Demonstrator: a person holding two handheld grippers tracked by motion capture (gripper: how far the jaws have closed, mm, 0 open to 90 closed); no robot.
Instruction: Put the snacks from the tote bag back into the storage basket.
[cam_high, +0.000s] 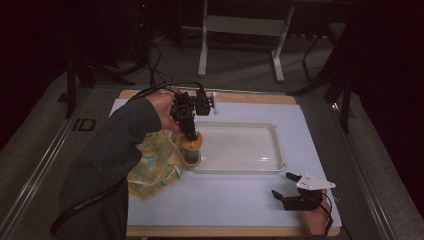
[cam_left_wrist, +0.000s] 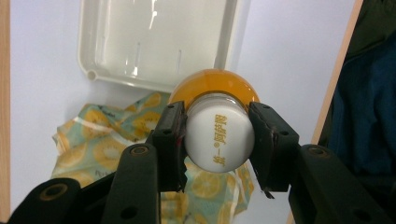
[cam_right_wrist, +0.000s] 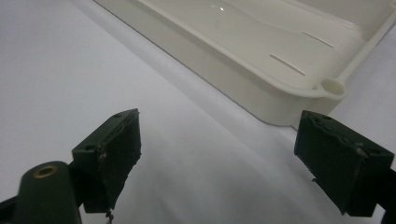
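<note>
High view shows, at the left of the white mat (cam_high: 240, 200), a crumpled cloth with a citrus print (cam_high: 155, 167) lying just beside the left wall of the shallow white tray (cam_high: 274, 150). Directly above the cloth's right edge stands the orange bottle (cam_high: 192, 150), upright, its long axis vertical, and it appears to sit at or just outside the tray's near-left corner; whether its base touches the mat, the cloth or hangs clear cannot be told. The left gripper (cam_high: 191, 134) comes down on it from above, and in the left gripper view both pads are pressed against the bottle's white cap (cam_left_wrist: 219, 137), one on each side, so the jaws are closed on the cap and hold the bottle by its top. From that grip the tray's open floor lies to the right in the scene, and the judgement is that a short carry rightward over the low wall is the relation the next move depends on. Farther right, at the near-right corner of the mat, the right gripper (cam_high: 286, 189) rests low with jaws spread wide and nothing between them; it points toward the tray's near-right corner but is well apart from the bottle. The left hand is plainly the nearer one.
</note>
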